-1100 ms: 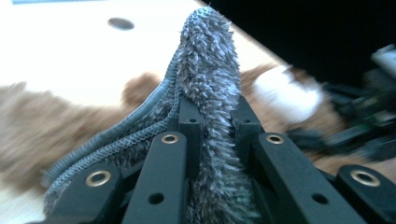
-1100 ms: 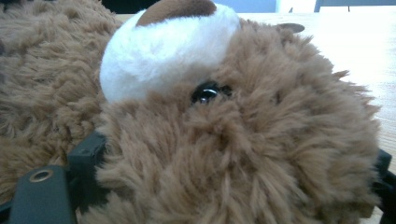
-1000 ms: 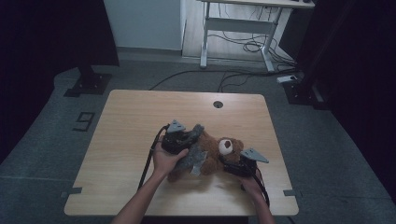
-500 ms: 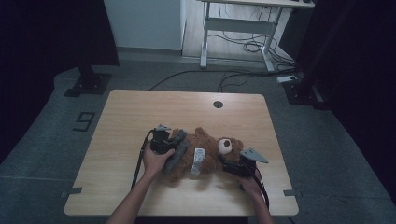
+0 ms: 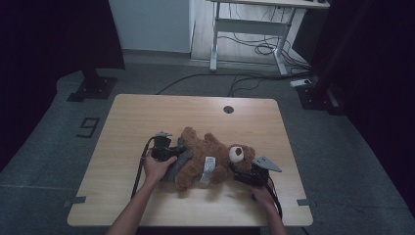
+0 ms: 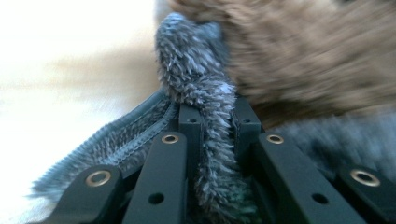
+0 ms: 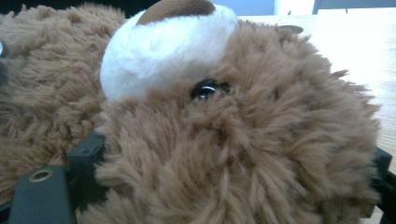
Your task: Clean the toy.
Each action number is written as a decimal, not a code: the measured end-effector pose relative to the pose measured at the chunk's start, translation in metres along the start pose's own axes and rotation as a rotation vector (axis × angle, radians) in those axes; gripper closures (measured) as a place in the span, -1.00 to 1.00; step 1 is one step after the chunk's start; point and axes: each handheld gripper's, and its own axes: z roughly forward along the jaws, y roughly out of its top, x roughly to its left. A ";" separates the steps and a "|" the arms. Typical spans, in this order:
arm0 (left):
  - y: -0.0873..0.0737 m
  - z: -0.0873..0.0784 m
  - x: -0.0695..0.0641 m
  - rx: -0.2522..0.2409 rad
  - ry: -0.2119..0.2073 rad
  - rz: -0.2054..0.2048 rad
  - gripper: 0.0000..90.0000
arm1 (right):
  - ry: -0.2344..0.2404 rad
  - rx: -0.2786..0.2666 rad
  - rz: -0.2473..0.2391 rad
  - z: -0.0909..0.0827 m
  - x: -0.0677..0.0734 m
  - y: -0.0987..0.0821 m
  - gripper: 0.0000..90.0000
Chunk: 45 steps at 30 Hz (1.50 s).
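A brown teddy bear (image 5: 208, 149) lies on its back on the wooden table (image 5: 147, 117), head toward the right. A grey fuzzy cloth (image 5: 177, 165) trails off its left side, and a white strip (image 5: 209, 170) crosses its belly. My left gripper (image 5: 167, 152) is shut on that grey cloth (image 6: 205, 102), which is pinched between the jaws right beside the brown fur (image 6: 308, 46). My right gripper (image 5: 243, 174) sits at the bear's head (image 7: 243, 140), one jaw on each side of it, pressed into the fur below the white snout (image 7: 163, 46).
A round cable hole (image 5: 228, 109) sits near the table's far edge. Bare tabletop lies to the left and behind the bear. On the floor beyond are a white desk frame (image 5: 244, 34), loose cables (image 5: 254, 49) and a black stand base (image 5: 93, 87).
My left gripper has moved left across the bear's body, drawing the grey cloth with it to the bear's left side. The right gripper has stayed at the head.
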 end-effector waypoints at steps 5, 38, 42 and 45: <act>0.017 -0.024 -0.042 -0.098 -0.104 0.111 0.75 | -0.003 -0.001 0.002 0.000 0.000 0.000 -0.68; -0.005 -0.038 -0.041 -0.094 -0.020 0.149 0.75 | -0.011 -0.014 0.008 0.000 0.001 -0.002 -0.68; 0.008 -0.040 -0.076 -0.117 -0.062 0.226 0.75 | -0.012 -0.014 0.008 0.000 0.001 -0.002 -0.68; 0.008 -0.026 -0.087 -0.076 -0.073 0.233 0.75 | -0.012 -0.013 0.007 0.000 0.001 -0.002 -0.68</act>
